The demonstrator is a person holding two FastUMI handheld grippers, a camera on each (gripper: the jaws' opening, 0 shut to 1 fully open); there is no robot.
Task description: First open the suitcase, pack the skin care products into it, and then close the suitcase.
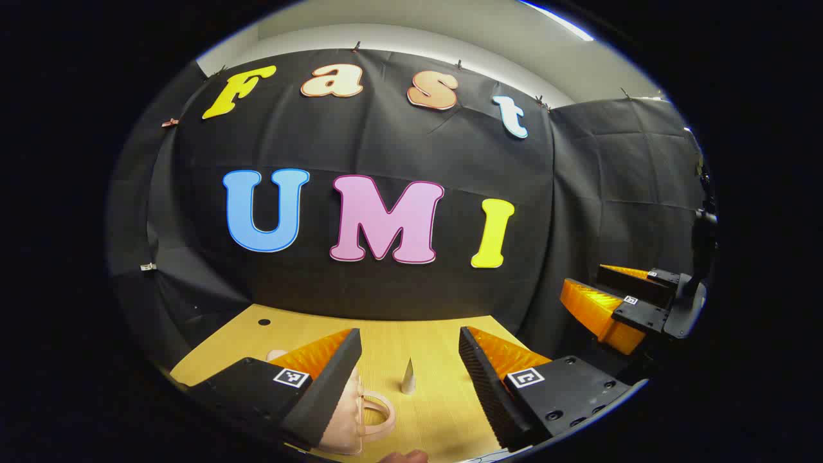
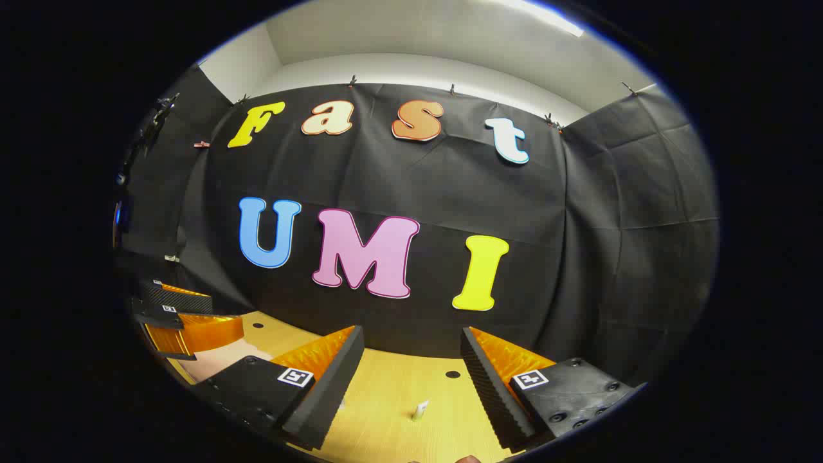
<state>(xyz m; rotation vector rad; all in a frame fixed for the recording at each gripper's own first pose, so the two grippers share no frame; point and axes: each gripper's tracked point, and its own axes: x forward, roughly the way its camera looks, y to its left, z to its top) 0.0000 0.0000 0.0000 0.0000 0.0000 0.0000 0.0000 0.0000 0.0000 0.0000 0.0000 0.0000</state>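
In the left gripper view, the left gripper [image 1: 410, 360] is held with its two fingers spread wide, nothing between them. One pale pink suitcase [image 1: 357, 411] is seen on the wooden table [image 1: 437, 341], its looped handle showing, most of its body hidden behind the near finger. One small tube [image 1: 408, 377] stands upright beyond it, between the fingers. Farther right, the right gripper [image 1: 620, 302] is seen; whether it is spread cannot be told there.

In the right gripper view, its own fingers [image 2: 411, 360] are spread apart, unloaded. One small tube [image 2: 420, 409] stands on the table; its details are hard to make out.
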